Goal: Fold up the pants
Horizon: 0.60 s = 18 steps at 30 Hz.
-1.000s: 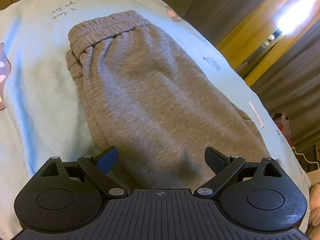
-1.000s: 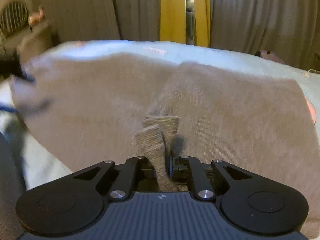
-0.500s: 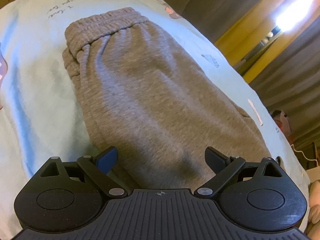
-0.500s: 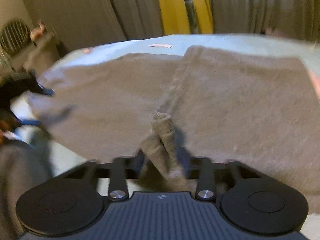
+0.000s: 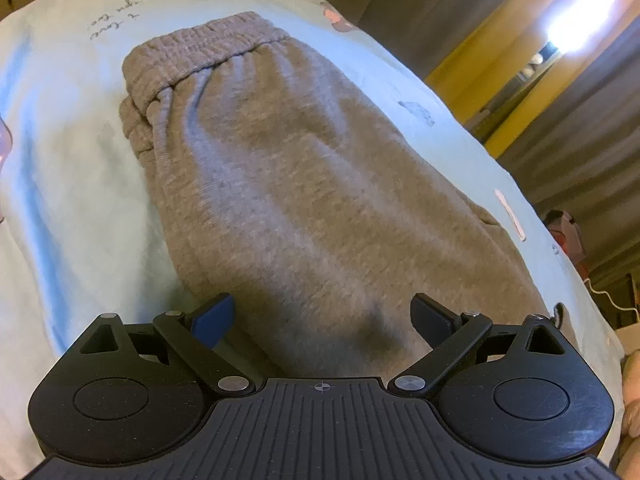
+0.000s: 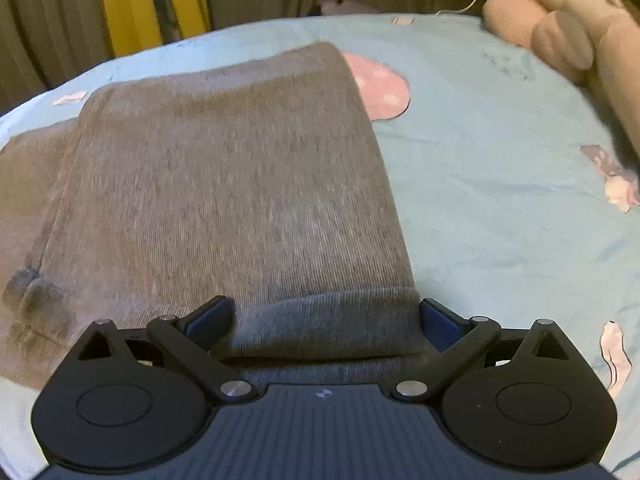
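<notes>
A: Where do the grey pants (image 5: 304, 184) lie?

B: Flat on the pale blue bed sheet (image 5: 72, 200). In the left wrist view they run from the elastic waistband (image 5: 200, 60) in the upper left of the frame down to the lower centre, where the cloth passes between the left tongs (image 5: 322, 314). They look folded lengthwise, one layer on another along the left edge.

A: And those left tongs?

B: Spread wide. The two pads sit apart at the lower left and lower right, just above the cloth, and neither presses on it.

A: What does the right wrist view show?

B: A pant leg fills the centre and left of the frame. Its ribbed cuff (image 6: 326, 320) lies at the lower centre, right between the right tongs (image 6: 326, 318). Those jaws are opening and stand wide; the cuff spans the gap between them, but whether the pads touch its ends cannot be told, and nothing is pinched.

A: Anything else on the bed?

B: A pink mushroom-like print (image 6: 380, 88) on the sheet peeks out beside the pants, right of centre near the top. A pale pink plush toy (image 6: 560, 28) lies blurred in the upper right corner. Grey curtains (image 6: 40, 40) with a yellow panel (image 6: 116, 4) hang behind, in the upper left.
</notes>
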Each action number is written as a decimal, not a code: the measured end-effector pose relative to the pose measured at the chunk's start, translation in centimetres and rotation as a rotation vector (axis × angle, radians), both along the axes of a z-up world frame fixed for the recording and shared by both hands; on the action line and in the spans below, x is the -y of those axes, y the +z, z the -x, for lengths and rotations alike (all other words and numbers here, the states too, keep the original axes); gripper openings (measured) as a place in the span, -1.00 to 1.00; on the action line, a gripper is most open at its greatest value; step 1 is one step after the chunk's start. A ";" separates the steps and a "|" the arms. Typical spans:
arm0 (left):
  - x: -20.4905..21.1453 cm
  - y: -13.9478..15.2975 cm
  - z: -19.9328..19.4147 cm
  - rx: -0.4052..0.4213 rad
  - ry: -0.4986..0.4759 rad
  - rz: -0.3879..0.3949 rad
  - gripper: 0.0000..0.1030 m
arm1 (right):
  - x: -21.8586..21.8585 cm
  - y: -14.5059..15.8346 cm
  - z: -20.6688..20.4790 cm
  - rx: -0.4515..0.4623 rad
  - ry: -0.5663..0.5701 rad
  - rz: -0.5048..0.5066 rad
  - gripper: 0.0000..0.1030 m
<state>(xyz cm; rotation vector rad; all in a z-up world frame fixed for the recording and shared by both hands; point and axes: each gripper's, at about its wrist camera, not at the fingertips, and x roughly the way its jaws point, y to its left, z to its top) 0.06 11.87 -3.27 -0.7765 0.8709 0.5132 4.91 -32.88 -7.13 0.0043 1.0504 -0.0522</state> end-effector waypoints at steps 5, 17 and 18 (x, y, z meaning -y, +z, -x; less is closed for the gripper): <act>1.3 0.5 -0.7 -0.007 -0.126 -0.006 0.94 | 1.4 0.0 0.4 -0.039 -0.007 -0.041 0.92; 12.9 0.9 -8.3 0.056 -0.623 0.143 0.94 | 4.6 2.4 1.1 0.102 -0.021 0.165 0.92; 13.7 0.5 -9.2 0.055 -0.644 0.165 0.93 | 5.1 2.6 1.4 0.131 -0.032 0.181 0.92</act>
